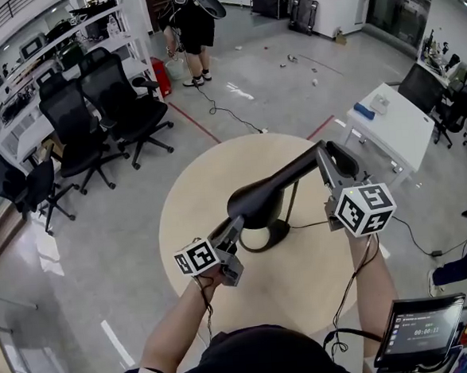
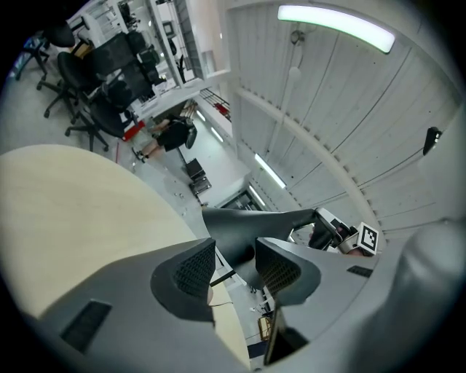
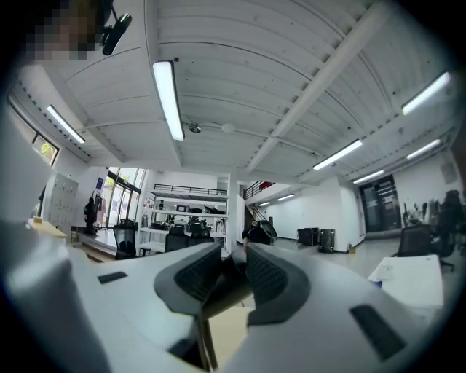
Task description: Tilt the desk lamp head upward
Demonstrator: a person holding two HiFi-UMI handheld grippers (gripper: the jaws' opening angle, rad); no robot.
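On the round table (image 1: 190, 224) stands the desk lamp (image 1: 275, 188), its base (image 1: 270, 236) near the middle and its long black head reaching from a bulbous near end to a far tip. Left gripper (image 1: 235, 226) (image 2: 233, 266): jaws set about the bulbous end, pads seemingly bearing on both sides. Right gripper (image 1: 334, 181) (image 3: 233, 273): jaws nearly together, pinching a thin dark part at the far tip. Assessment: both holds are made, so the tilt is in hand – how far the head has risen cannot be judged from above. Outstanding – raise the tip to the wanted angle, then let go
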